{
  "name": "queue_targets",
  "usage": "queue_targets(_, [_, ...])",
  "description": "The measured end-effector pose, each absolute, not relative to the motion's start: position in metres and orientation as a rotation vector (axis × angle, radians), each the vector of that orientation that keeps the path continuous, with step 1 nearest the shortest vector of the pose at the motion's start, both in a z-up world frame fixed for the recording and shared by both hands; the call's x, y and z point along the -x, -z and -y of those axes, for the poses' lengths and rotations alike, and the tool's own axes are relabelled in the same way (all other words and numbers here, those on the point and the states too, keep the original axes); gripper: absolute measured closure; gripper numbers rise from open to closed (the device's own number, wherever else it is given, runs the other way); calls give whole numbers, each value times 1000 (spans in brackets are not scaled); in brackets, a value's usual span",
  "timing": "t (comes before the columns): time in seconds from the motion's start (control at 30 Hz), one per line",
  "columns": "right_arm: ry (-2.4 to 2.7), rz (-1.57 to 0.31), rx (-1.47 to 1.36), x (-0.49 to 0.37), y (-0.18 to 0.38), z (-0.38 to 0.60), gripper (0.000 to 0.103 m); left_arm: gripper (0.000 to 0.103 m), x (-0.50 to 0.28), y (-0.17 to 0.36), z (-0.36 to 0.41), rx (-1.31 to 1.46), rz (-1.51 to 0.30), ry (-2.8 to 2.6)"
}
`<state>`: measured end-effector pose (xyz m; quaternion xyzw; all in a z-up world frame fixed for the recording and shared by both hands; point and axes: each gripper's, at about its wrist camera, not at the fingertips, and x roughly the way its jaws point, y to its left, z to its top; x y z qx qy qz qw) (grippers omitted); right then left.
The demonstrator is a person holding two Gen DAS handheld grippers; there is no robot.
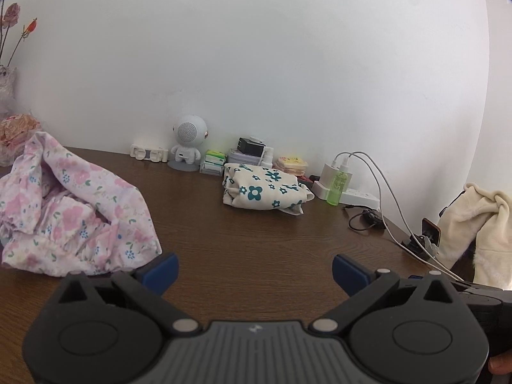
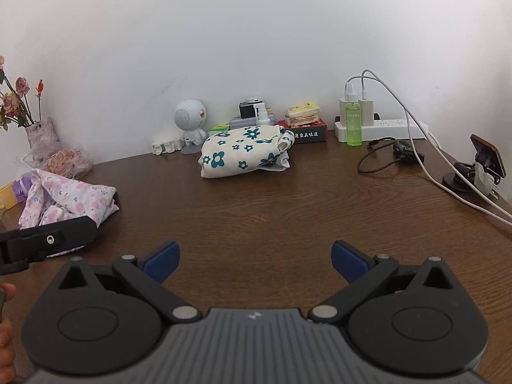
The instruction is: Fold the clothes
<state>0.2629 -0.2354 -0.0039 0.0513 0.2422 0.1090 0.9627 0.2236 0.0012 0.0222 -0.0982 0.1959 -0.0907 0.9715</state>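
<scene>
A crumpled pink floral garment (image 1: pixel 73 211) lies in a heap on the left of the brown wooden table (image 1: pixel 256 233); it also shows in the right wrist view (image 2: pixel 67 200). A folded cream garment with teal flowers (image 1: pixel 264 188) sits at the back middle, seen too in the right wrist view (image 2: pixel 244 152). My left gripper (image 1: pixel 255 270) is open and empty, just right of the pink heap. My right gripper (image 2: pixel 255 257) is open and empty over bare table. The left gripper's body (image 2: pixel 48 240) shows in front of the pink heap.
Along the back wall stand a white robot-shaped speaker (image 2: pixel 190 124), small boxes, a green spray bottle (image 2: pixel 353 123), a power strip with white cables (image 2: pixel 384 128) and a phone stand (image 2: pixel 480 166). A vase of dried flowers (image 2: pixel 38 128) is far left. A cream fleece (image 1: pixel 480 233) hangs at right.
</scene>
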Motion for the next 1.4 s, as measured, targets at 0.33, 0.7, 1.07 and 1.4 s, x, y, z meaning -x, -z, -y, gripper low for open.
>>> queue_targets(0.33, [-232, -473, -49, -172, 0, 230, 0, 0, -137, -29, 1, 145, -366, 164])
queue_targets(0.7, [-217, -485, -130, -98, 6, 247, 0, 0, -67, -23, 6, 89, -377, 142])
queue_targets(1.07, [-217, -451, -68, -59, 4, 235, 0, 0, -35, -10, 5, 155, -373, 151])
queue_targets(1.4, [-210, -433, -30, -52, 1, 226, 0, 0, -25, -9, 3, 139, -354, 158])
